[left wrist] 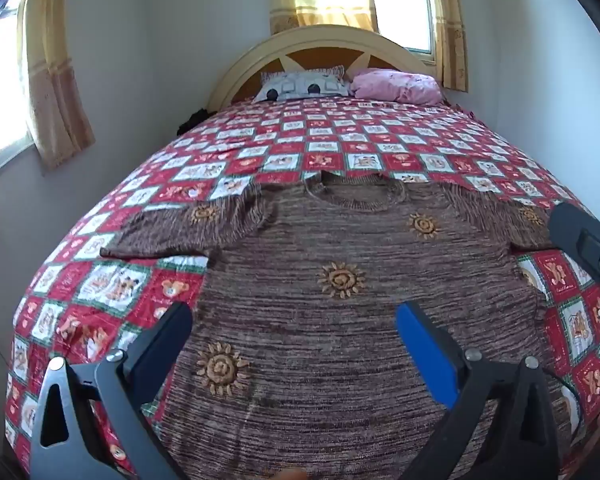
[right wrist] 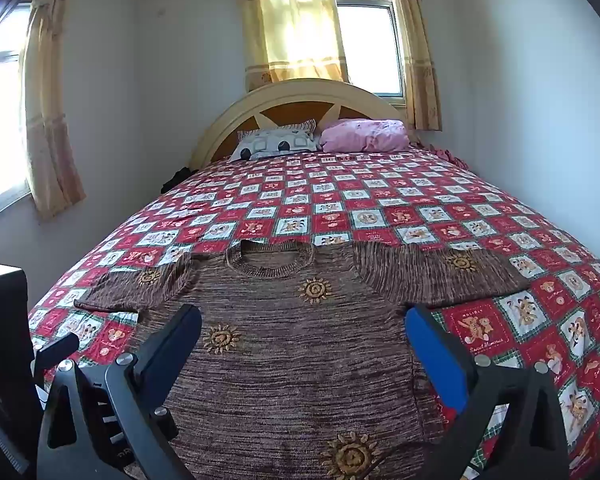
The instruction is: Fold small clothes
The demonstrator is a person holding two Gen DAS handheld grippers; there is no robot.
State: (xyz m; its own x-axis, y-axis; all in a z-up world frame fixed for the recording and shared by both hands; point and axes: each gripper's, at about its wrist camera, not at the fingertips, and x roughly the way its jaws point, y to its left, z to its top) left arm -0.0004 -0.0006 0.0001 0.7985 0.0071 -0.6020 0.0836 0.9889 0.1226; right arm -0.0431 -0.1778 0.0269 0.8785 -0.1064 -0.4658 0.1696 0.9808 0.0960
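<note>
left wrist view: brown knit sweater [left wrist: 340, 300] w/ sun motifs lies flat, front up, on the red-and-white patchwork bedspread [left wrist: 340, 136], neck hole toward 12 o'clock, both sleeves spread out to 9 and 3. laid out that way prob so sleeves can be folded in first; no fold made yet by the look of it. left gripper [left wrist: 296, 344] hovers over the lower body of the sweater, fingers spread wide, nothing between them, not touching cloth as far as i can tell. part of the other tool shows at 3 o'clock edge.

right wrist view: right gripper [right wrist: 304, 344] sits over the sweater's right side near the hem, blue pad [right wrist: 436, 356] at 4 o'clock close to the side seam, fingers also wide apart and holding nothing. both tools side by side at the hem end, likely lining up for a grab of hem or sleeves.

writing: bedspread squares carry teddy prints; one red square at 4 o'clock seems to read "holiday", rest too small to read. headboard [right wrist: 296, 96], grey pillow [right wrist: 276, 142] and pink pillow [right wrist: 364, 134] at 12, well apart from the sweater.
</note>
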